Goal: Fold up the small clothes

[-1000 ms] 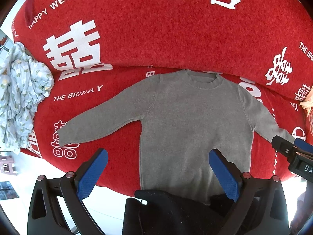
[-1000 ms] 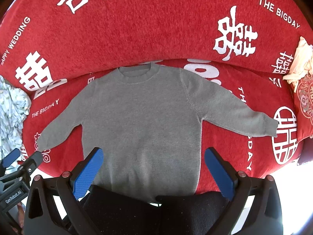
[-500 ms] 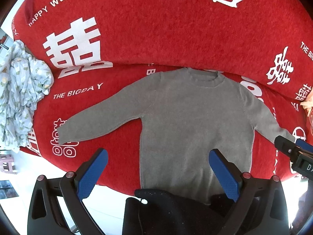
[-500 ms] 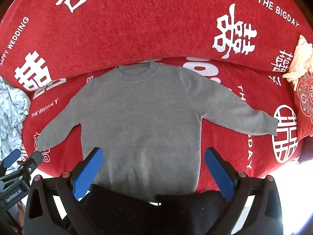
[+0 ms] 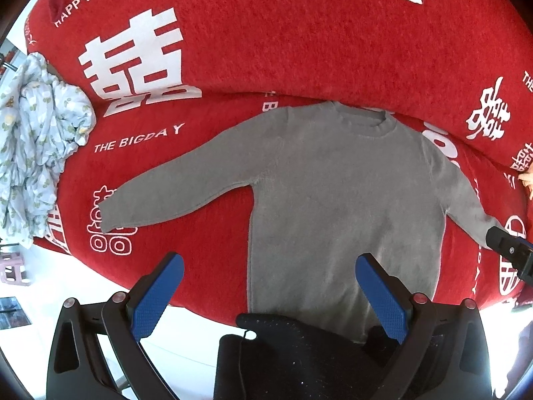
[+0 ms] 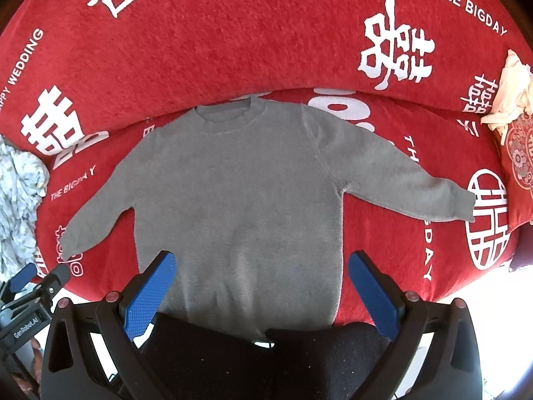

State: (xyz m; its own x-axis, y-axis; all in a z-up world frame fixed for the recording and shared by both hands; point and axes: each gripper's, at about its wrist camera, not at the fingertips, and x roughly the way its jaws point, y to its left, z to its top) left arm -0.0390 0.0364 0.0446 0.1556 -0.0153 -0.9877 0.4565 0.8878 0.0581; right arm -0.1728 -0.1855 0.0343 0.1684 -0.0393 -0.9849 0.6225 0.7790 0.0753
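A small grey long-sleeved sweater point(image 5: 333, 193) lies flat and face up on a red sofa seat, both sleeves spread out to the sides, collar toward the backrest; it also shows in the right wrist view point(image 6: 240, 193). My left gripper point(image 5: 269, 266) is open and empty, hovering above the sweater's lower left hem. My right gripper point(image 6: 261, 263) is open and empty above the sweater's lower middle. The right gripper's tip shows at the left wrist view's right edge point(image 5: 506, 250), by the right cuff. The left gripper shows at the right wrist view's left edge point(image 6: 30, 286).
The red sofa cover point(image 5: 299, 40) has white wedding print. A crumpled pale patterned garment point(image 5: 36, 153) lies at the seat's left end. A cream cloth point(image 6: 509, 93) and a patterned red cushion point(image 6: 519, 160) sit at the right end. White floor point(image 5: 50, 293) lies below the seat's front edge.
Both grippers have drifted slightly; the sweater sits a little lower in the left wrist view. The sweater itself has not moved and both grippers stay open.
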